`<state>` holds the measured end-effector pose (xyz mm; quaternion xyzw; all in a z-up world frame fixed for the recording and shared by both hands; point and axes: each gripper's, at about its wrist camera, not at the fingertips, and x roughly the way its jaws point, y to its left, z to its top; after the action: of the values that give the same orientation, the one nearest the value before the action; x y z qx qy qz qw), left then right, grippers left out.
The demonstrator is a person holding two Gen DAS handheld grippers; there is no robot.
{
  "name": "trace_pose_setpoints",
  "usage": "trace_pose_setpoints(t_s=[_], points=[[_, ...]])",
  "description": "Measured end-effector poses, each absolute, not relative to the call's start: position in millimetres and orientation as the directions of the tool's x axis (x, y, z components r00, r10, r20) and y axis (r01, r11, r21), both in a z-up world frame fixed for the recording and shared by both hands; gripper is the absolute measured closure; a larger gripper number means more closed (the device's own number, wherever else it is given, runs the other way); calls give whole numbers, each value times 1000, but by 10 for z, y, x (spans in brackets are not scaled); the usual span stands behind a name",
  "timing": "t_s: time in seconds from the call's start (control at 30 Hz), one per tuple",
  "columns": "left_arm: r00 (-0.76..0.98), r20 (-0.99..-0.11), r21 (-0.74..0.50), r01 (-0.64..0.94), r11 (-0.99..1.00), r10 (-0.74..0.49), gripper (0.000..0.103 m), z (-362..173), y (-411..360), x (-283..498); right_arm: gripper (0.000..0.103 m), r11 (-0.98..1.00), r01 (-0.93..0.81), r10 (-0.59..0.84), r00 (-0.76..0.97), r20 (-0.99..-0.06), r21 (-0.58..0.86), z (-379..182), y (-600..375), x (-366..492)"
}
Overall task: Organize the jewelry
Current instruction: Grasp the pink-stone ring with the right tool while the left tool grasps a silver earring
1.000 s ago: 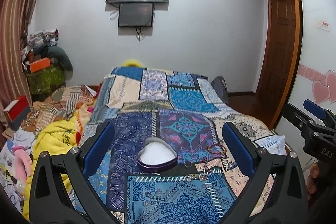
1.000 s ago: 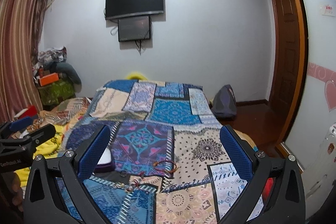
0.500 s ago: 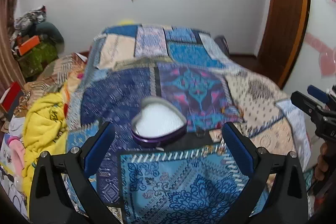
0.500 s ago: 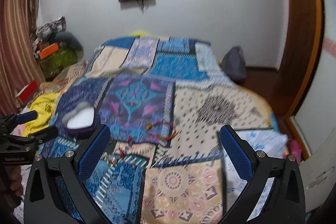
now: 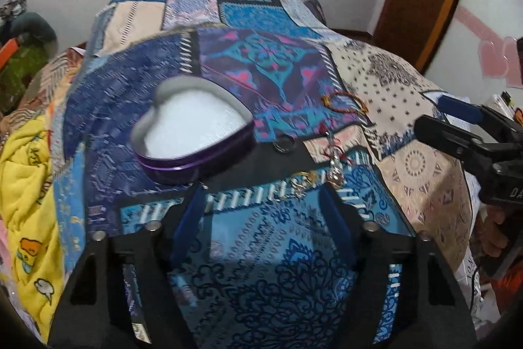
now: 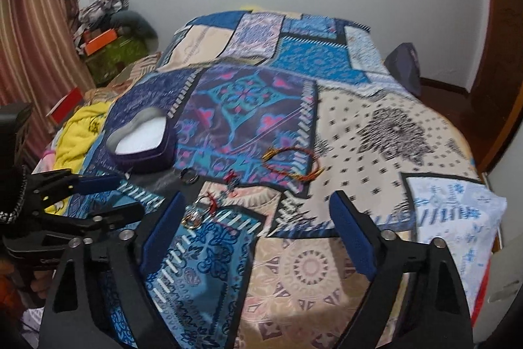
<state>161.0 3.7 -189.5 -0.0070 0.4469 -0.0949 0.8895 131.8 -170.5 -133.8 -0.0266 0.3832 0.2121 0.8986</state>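
On the bed lies a patchwork bedspread [image 6: 376,133] in blue, purple and cream, and the jewelry is spread on its near part. A purple heart-shaped tin [image 5: 193,136] with a white lining stands open at the left, and nothing seems to lie inside it. Just beside the tin, to its right, there is a small dark ring [image 5: 283,145], and near that a red-and-silver charm piece [image 5: 335,157] and a thin gold piece [image 5: 302,180] (both are too small to name with more certainty). Further right, well apart from the tin, an orange-red cord bracelet [image 6: 291,164] rests on the cloth. The left gripper [image 5: 263,208] hangs above the bedspread, just in front of the tin and the gold piece, with its blue fingers [image 5: 188,224] spread apart and holding nothing. The right gripper [image 6: 258,228] is also spread wide and empty, with the charm piece close to its left finger. A yellow blanket [image 5: 26,185] is crumpled at the left side of the bed.
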Motion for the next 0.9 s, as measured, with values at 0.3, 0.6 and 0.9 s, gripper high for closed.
trace_pose_setpoints(t_s=[0.3, 0.6, 0.9], points=[[514, -821, -144, 233, 962, -248, 70, -2096, -58, 1692, 59, 858, -481, 434, 499, -750, 177, -1535, -1532, 1350], [504, -804, -216, 249, 944, -317, 70, -2176, -53, 1797, 75, 820, -522, 487, 420, -766, 235, -1651, -1403, 1396], [548, -791, -163, 242, 957, -273, 90, -2222, -95, 1797, 82, 790, -569, 497, 377, -782, 228, -1712, -1223, 1438]])
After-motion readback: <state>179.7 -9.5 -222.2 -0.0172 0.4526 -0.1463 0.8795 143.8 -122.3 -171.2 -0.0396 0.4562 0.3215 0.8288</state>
